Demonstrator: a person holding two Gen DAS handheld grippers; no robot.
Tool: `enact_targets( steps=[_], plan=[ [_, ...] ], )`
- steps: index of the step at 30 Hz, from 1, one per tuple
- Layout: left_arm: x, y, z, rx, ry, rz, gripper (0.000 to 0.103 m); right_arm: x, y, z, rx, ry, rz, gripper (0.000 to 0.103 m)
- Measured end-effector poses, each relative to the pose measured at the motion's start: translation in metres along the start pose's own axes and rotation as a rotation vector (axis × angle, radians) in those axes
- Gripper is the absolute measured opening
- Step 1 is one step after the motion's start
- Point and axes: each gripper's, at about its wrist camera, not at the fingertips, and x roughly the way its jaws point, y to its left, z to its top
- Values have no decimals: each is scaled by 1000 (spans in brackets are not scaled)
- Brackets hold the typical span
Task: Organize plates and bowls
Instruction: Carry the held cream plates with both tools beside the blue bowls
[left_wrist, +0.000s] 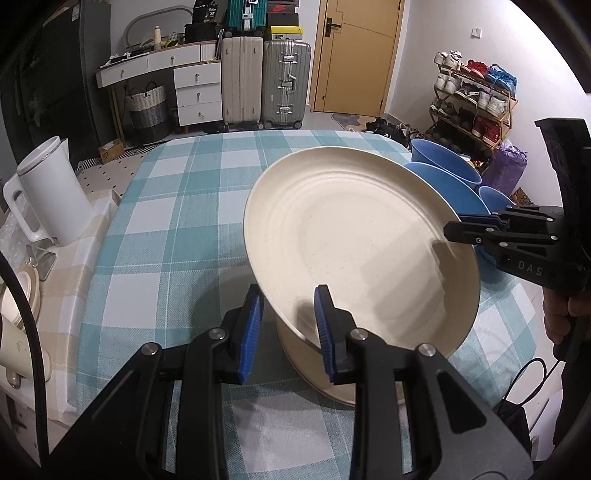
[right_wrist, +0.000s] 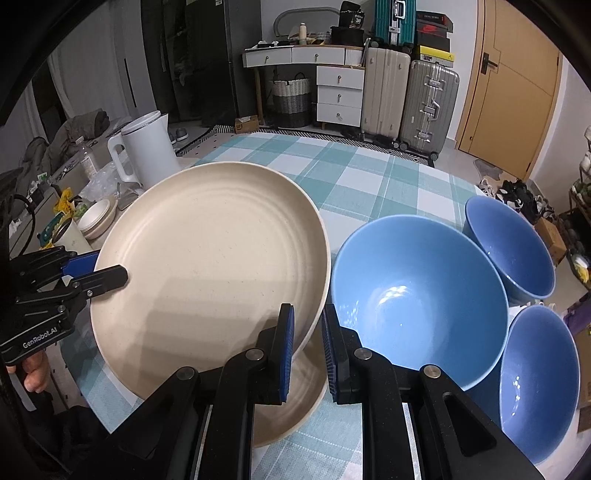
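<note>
A cluttered room with suitcases (left_wrist: 266, 85), white drawers and a wooden door (left_wrist: 354, 55) is lying behind a worktop (left_wrist: 177, 206) draped in a teal checked cloth. Over it, a cream plate (left_wrist: 354, 236) is being carried tilted, its near edge hanging just above a second cream plate (right_wrist: 295, 413) resting flat on the cloth. The left tongs (left_wrist: 288, 332) are pinching the plate's rim on one side, and the right tongs (right_wrist: 308, 350) are clamping the opposite rim, both gripped tight on the plate. Three blue bowls (right_wrist: 417, 295) are sitting just beside the plates, on the right in the right wrist view.

The step in hand looks like nesting the held plate onto the lower one. To do it well, both hands should be levelling the plate, centring it over the one below, and lowering evenly so neither rim slips out or knocks the nearest bowl.

Both tongs are pointing steeply downward, facing each other across the plate. A hand (right_wrist: 35, 373) is wrapping the left handle.
</note>
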Motion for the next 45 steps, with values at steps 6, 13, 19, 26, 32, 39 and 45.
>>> enact_targets(
  steps=[6, 13, 19, 26, 32, 39, 45],
  plan=[
    [6, 1, -3, 10, 10, -1, 24, 0, 0, -7, 9, -3, -1, 16],
    [19, 0, -8, 26, 35, 19, 24, 1, 4, -14, 12, -15, -12, 16],
    [27, -2, -13, 41, 54, 15, 24, 1, 4, -20, 24, -19, -16, 17],
    [37, -6, -19, 70, 80, 35, 24, 5, 4, -33, 24, -7, -23, 17],
    [46, -11, -23, 95, 102, 34, 24, 7, 0, -43, 40, 5, -21, 17],
    [55, -13, -25, 110, 121, 41, 24, 12, -3, -54, 56, 12, -11, 18],
    [61, -17, -29, 129, 138, 56, 24, 16, -2, -59, 55, 16, -16, 18]
  ],
)
